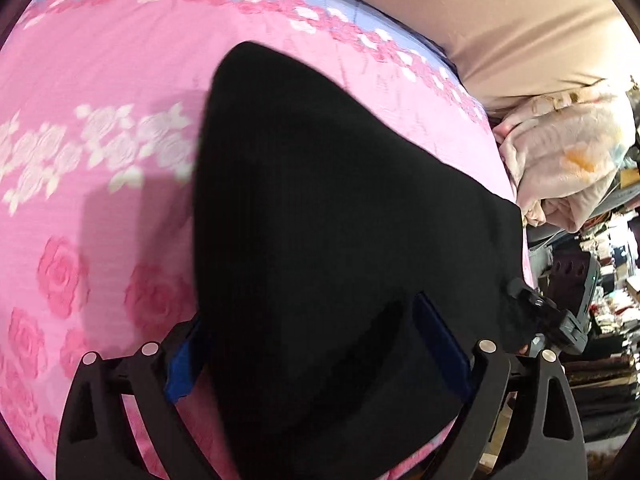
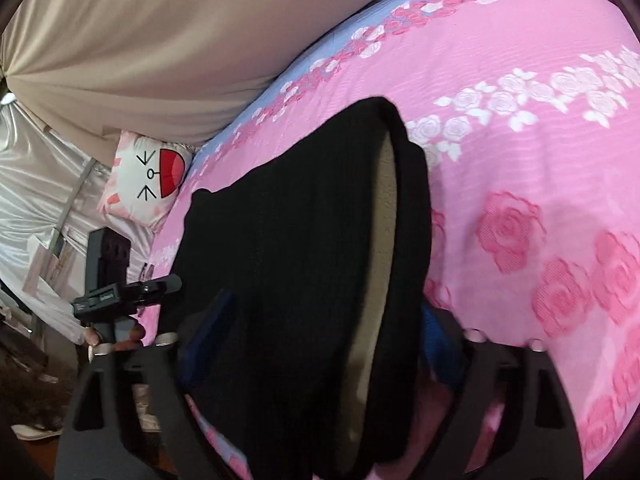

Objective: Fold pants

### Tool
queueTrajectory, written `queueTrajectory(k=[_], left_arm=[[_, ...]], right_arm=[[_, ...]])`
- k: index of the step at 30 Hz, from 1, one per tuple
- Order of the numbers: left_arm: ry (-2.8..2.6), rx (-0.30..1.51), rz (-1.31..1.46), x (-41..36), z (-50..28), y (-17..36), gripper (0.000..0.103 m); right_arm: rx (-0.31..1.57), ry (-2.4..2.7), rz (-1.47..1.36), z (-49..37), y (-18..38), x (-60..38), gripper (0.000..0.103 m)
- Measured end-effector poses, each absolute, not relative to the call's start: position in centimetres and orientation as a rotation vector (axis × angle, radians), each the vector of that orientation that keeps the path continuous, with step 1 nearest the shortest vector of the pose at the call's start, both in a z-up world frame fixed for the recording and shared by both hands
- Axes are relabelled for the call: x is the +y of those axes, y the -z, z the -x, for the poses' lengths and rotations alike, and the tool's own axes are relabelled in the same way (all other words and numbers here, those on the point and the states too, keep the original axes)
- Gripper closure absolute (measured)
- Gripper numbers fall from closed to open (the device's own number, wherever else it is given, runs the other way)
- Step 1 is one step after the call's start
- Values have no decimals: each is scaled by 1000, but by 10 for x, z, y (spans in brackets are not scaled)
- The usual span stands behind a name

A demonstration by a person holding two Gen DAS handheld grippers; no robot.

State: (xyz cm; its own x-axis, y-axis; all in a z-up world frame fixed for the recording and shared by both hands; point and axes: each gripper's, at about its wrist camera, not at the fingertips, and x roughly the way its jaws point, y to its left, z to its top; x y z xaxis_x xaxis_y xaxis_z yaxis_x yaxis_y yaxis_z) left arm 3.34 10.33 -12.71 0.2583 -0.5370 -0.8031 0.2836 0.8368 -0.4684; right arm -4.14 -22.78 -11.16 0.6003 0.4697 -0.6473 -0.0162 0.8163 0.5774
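Note:
Black pants (image 1: 320, 208) lie on a pink rose-patterned bed (image 1: 100, 128) and drape over both grippers. In the left wrist view my left gripper (image 1: 316, 344) has its blue-padded fingers (image 1: 182, 364) spread wide, with black cloth hanging between them. The right gripper's body (image 1: 560, 312) shows at the pants' right edge. In the right wrist view the pants (image 2: 288, 248) show a beige lining (image 2: 380, 280) inside. My right gripper (image 2: 320, 344) also has cloth between its wide-set blue fingers (image 2: 440, 344). The fingertips are hidden by the cloth.
A beige curtain (image 2: 140, 48) hangs behind the bed. A white cat-face pillow (image 2: 148, 176) lies at the bed's far corner. A pale folded blanket (image 1: 568, 160) sits beside the bed, with cluttered shelves (image 1: 608, 280) beyond. The left gripper's body (image 2: 116, 292) shows left of the pants.

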Motion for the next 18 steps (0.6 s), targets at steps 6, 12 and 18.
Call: queueTrajectory(k=[6, 12, 18], left_arm=[[541, 1132, 236, 95, -36, 121, 73], [580, 1035, 156, 92, -10, 70, 87], [656, 762, 55, 98, 26, -25, 88]], right_arm=[[867, -281, -634, 48, 111, -233, 63], [780, -311, -595, 67, 59, -211, 69], [638, -342, -454, 81, -22, -186, 69]])
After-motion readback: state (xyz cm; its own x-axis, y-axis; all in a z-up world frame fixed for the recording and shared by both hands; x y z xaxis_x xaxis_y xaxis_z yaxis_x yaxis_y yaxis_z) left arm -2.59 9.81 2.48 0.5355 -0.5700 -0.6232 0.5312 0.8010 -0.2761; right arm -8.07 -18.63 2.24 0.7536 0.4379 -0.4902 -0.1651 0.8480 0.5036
